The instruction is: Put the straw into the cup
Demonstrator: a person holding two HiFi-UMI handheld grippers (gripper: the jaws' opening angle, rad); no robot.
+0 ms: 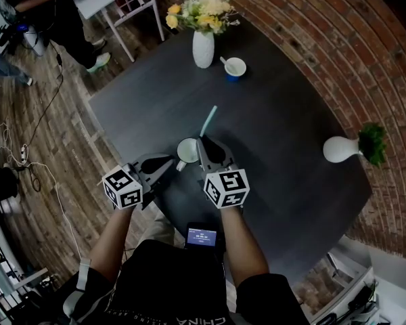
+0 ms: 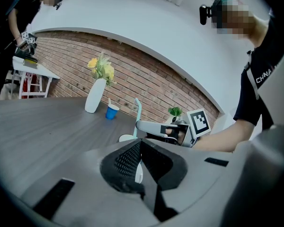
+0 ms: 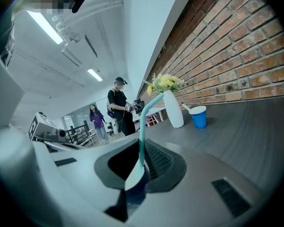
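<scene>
We see one straw [image 1: 208, 120], teal, pinched by its lower end between the jaws of the right hand-held gripper [image 1: 203, 143]. Its long axis runs along those jaws and on past their tips, away from us and slightly right, with the free end bent over.

The one white cup [image 1: 187, 149] stands upright on the dark surface [image 1: 277, 127], just left of the right gripper's tips and close against them. The straw therefore lies beside the cup's mouth, not in it. We judge that the straw must be tipped and brought leftward over the rim.

The left hand-held gripper [image 1: 170, 162] is closed on a white sliver at the cup's near-left side, which we take for the handle. Both grippers are at the cup, but only the right one carries the straw.

Farther off stand one blue cup [image 1: 235, 68], one white vase of yellow flowers [image 1: 203, 48] and one round white vase with greenery [image 1: 344, 149].
</scene>
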